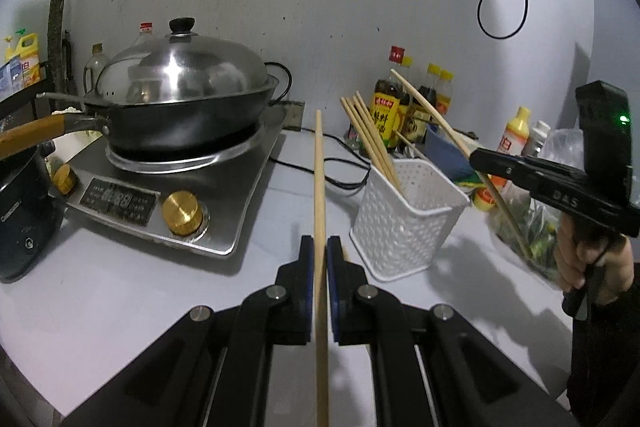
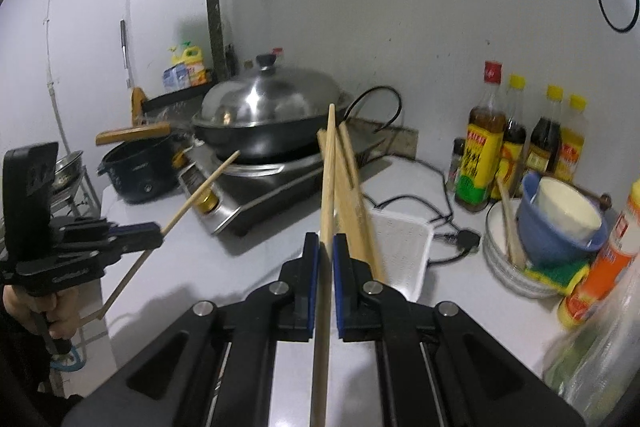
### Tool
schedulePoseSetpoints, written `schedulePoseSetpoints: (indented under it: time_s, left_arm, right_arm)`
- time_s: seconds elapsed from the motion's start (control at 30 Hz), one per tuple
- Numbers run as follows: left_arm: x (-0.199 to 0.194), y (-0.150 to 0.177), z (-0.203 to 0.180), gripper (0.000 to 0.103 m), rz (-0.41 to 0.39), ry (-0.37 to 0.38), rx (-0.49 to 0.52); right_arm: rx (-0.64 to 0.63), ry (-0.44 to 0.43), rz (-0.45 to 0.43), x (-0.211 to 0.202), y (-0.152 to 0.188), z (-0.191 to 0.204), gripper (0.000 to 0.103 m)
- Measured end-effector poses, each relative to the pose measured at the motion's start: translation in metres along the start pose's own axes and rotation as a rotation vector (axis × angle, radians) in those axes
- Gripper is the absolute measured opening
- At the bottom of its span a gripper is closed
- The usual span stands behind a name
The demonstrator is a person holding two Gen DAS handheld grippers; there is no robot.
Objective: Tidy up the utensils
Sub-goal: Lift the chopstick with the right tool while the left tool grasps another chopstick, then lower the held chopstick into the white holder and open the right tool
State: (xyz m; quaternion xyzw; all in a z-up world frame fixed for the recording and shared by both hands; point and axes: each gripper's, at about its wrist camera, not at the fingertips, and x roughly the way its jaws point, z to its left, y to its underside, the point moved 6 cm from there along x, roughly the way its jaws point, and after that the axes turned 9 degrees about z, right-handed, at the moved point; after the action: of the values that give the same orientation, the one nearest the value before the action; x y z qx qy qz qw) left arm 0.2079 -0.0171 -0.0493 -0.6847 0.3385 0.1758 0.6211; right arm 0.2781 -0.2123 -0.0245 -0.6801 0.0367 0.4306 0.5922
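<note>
My left gripper (image 1: 319,247) is shut on a wooden chopstick (image 1: 319,167) that points forward over the counter, left of a white perforated basket (image 1: 404,223). Several chopsticks (image 1: 372,139) stand in that basket. My right gripper (image 2: 326,245) is shut on another chopstick (image 2: 329,171), held just above and left of the basket (image 2: 404,247), in front of the chopsticks (image 2: 354,195) that stand in it. In the left wrist view the right gripper (image 1: 478,157) holds its chopstick (image 1: 436,115) tilted over the basket's right side. In the right wrist view the left gripper (image 2: 158,229) holds its chopstick (image 2: 200,189) at far left.
An induction cooker (image 1: 180,187) with a lidded wok (image 1: 180,95) stands at the left. Sauce bottles (image 1: 404,107) line the back wall. Bowls and a blue cup (image 2: 552,227) sit right of the basket. A power cord (image 2: 424,207) crosses the counter. A dark pot (image 1: 24,219) stands at the far left.
</note>
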Motion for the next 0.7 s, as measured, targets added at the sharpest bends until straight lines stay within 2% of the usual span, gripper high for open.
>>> schedulePoseSetpoints:
  time_s: [0.2,0.43,0.7]
  left_arm:
    - [0.003,-0.013,0.006,0.006,-0.029,0.032,-0.013]
    - [0.006,-0.022,0.019,0.006,-0.054,0.048,-0.025]
    - [0.012,-0.024,0.043,0.006,-0.056,0.046,-0.066]
  right_arm:
    - [0.019,-0.025,-0.004,0.018,-0.026,-0.016,0.006]
    - [-0.025,0.006,0.000,0.042,-0.055,-0.014,0.006]
    - [-0.117,0.112,0.015,0.078,-0.072,-0.006,0.006]
